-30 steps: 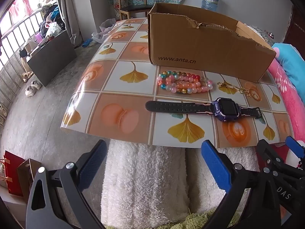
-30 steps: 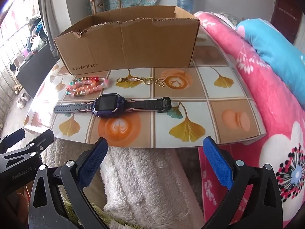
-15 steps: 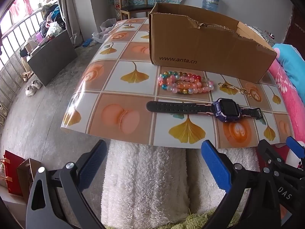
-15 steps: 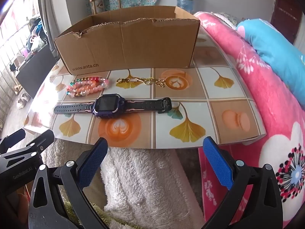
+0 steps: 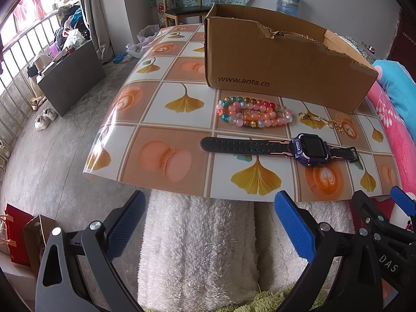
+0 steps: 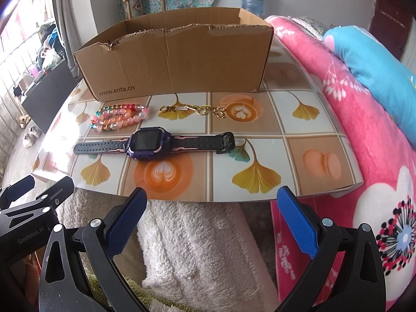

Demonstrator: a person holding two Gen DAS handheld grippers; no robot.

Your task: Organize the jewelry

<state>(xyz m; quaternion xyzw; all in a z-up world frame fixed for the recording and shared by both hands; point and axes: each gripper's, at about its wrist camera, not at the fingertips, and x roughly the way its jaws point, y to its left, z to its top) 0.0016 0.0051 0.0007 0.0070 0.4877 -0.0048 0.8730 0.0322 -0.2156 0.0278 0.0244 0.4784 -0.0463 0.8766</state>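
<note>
Both claws, left gripper [image 5: 208,223] and right gripper [image 6: 212,218], spread apart and empty, off the table's [image 6: 299,179] near edge; watch [image 6: 149,144], bead bracelets [image 6: 119,118] and gold chain [image 6: 192,109] lie beyond, before the cardboard box [image 6: 179,67].

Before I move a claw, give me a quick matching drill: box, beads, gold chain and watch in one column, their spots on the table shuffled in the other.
Things:
1. box
2. beads
3. gold chain
4. watch

Places:
A. nearest the table's front edge, strap laid flat
B. just in front of the box, on the window side
C. at the back, open top
D. just in front of the box, on the blanket side of the beads

Pairs: 1-C, 2-B, 3-D, 4-A
</note>
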